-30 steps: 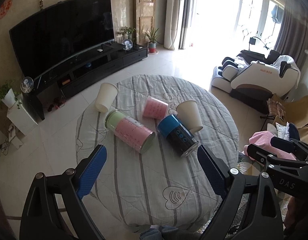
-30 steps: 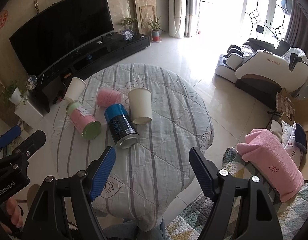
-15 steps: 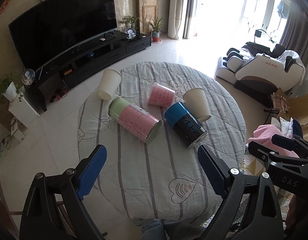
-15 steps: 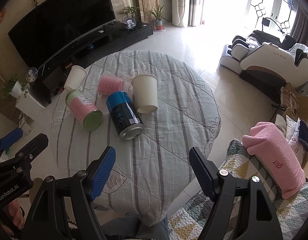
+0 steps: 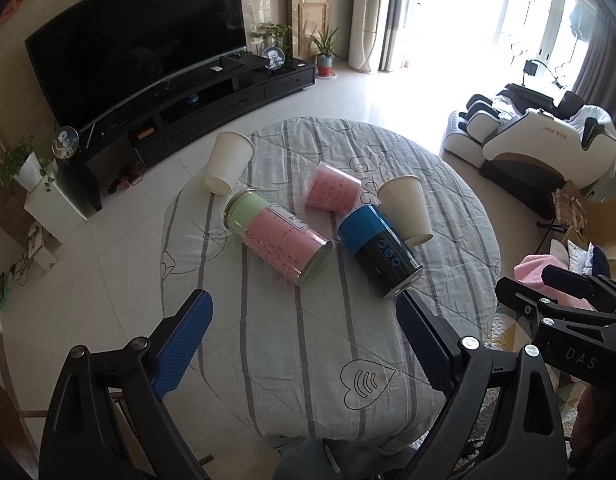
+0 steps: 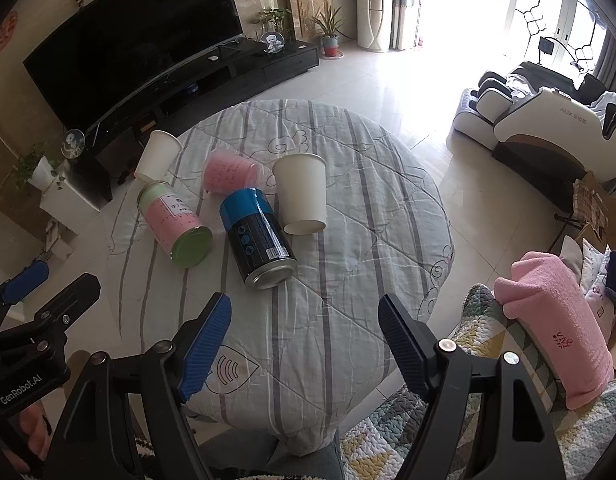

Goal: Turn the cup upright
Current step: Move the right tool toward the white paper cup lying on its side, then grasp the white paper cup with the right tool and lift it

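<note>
Several cups lie on their sides on a round table covered with a striped quilt. A white paper cup lies right of a blue and black can. A pink cup, a pink and green can and a second white paper cup at the far left edge also lie down. My left gripper and my right gripper are open and empty, above the table's near side.
A black TV on a low black stand fills the back left. A massage chair stands at the right. A pink towel lies on a patterned sofa at the near right. Tiled floor surrounds the table.
Both grippers have moved forward and a little lower over the table, so the cups look larger. Nothing on the table has moved. Both grippers stay open.
</note>
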Available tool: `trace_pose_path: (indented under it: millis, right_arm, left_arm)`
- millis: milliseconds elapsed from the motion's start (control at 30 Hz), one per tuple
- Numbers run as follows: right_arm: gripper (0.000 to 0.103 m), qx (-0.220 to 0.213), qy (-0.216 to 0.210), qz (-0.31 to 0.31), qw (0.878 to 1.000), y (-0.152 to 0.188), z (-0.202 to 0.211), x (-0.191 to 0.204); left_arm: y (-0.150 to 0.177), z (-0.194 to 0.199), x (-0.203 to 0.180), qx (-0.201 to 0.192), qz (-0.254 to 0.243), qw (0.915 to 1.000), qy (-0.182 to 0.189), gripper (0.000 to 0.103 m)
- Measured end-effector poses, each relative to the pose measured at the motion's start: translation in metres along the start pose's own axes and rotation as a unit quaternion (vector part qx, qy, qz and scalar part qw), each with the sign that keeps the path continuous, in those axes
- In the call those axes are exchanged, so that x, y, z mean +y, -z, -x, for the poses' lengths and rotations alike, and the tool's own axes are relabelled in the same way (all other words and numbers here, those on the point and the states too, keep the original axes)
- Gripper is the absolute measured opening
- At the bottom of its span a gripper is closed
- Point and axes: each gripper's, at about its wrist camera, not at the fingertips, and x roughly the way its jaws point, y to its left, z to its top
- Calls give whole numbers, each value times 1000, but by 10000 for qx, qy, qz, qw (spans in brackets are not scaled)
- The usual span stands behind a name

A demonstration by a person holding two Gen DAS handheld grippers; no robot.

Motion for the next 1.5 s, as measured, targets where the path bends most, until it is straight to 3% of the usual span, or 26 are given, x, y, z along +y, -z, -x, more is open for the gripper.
trace_pose_path:
  millis: [433, 867, 1233, 1500]
  right_arm:
    - [77, 153, -393, 272, 9987, -26, -24, 24]
    - [77, 308, -407, -55, 9987, -85, -73, 106]
    - [77, 737, -571, -203, 9954, -163, -164, 192]
    - [77, 1133, -641, -414, 9906, -186, -242, 236]
  left_arm:
    - [-7, -15, 26, 208, 286, 9988, -351, 97]
    - [-60, -61, 132, 347, 155, 9988, -324, 97]
    - [-99, -121, 206, 554, 305, 9973, -376, 97]
    - [-107, -160, 232, 721, 472, 9957, -347, 97]
